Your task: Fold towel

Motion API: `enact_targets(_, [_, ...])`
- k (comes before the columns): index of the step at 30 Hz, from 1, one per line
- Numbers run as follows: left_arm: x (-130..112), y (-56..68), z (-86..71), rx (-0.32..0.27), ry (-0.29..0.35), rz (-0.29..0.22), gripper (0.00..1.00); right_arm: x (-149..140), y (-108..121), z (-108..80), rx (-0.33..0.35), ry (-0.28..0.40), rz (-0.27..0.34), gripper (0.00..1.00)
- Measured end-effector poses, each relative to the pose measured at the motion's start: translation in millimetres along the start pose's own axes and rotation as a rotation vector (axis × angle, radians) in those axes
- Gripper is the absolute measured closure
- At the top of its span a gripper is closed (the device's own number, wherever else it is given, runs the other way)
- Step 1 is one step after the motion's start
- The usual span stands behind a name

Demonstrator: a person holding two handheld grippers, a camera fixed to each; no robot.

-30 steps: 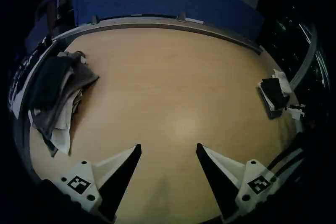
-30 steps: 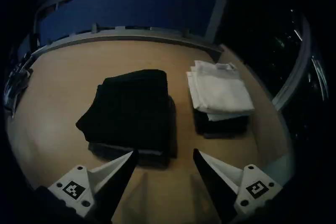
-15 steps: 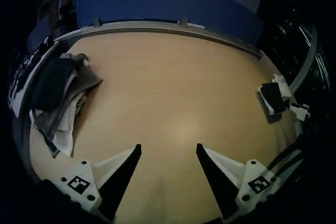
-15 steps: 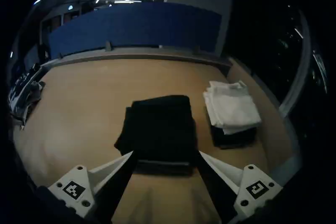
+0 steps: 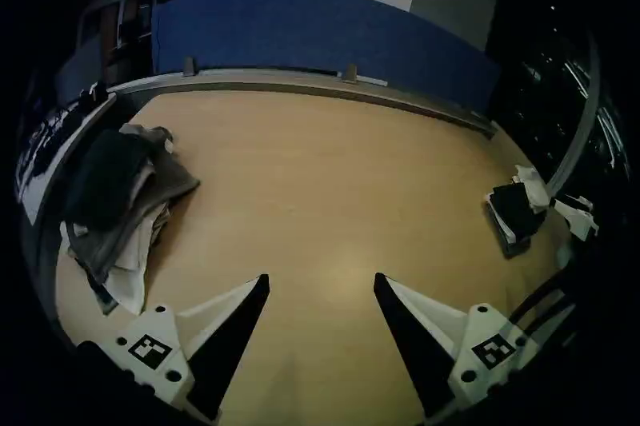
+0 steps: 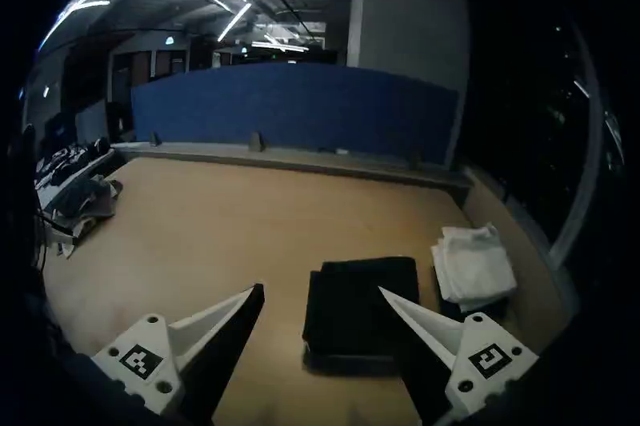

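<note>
Your left gripper (image 5: 320,276) is held with its jaws spread wide and nothing between them. Its fingers (image 5: 232,322) come into the left gripper view from 7 and 5 o'clock, tips aimed inward. Your right gripper (image 6: 320,288) matches it: jaws spread, gripping nothing, fingers (image 6: 220,330) coming in from 7 and 5 o'clock, and pitched closer to level.

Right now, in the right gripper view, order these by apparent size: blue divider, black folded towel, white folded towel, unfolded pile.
1. blue divider
2. black folded towel
3. white folded towel
4. unfolded pile: farther off, true size unsure
</note>
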State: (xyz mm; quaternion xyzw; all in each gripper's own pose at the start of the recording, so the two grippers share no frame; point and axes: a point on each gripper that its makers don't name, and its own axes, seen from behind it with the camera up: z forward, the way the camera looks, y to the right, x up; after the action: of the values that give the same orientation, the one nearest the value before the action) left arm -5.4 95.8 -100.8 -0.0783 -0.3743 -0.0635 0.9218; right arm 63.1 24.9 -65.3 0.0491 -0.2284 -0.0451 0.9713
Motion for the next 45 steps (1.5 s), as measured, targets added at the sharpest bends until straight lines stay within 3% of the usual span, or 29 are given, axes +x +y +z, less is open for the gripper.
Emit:
enact_targets(9, [40,-5.5,-10.1,0.007,0.152,-0.02,0.03,65,-10,-20.1,-0.013,0.279,0.077,0.0])
enact_targets(17, [98,-11.8,-27.2,0.02,0.372,-0.003,0.03,83,-9,-22.4,-0.043,0.339,0.154,0.0])
enact_targets(20, [126,-16.5,-42.3,0.05,0.489,0.014,0.03,93,-8,-25.1,-0.057,0.378,0.177,0.0])
enact_targets(23, [142,-13.1,-53.6,0.06,0.567,0.032,0.03,97,-13,-25.1,-0.064,0.391,0.182,0.0])
enact_targets(29, [152,-8.9,-57.4,0.055,0.614,0.038,0.03,105,-24,-23.0,-0.062,0.399,0.181,0.0])
enact_targets(35, [156,-17.6,-54.4,0.082,0.636,0.028,0.03,110,-32,-19.4,-0.063,0.401,0.167,0.0])
enact_targets(45, [144,-31.3,-37.8,0.141,0.662,0.065,0.03,108,-43,-10.3,-0.06,0.387,0.143,0.0])
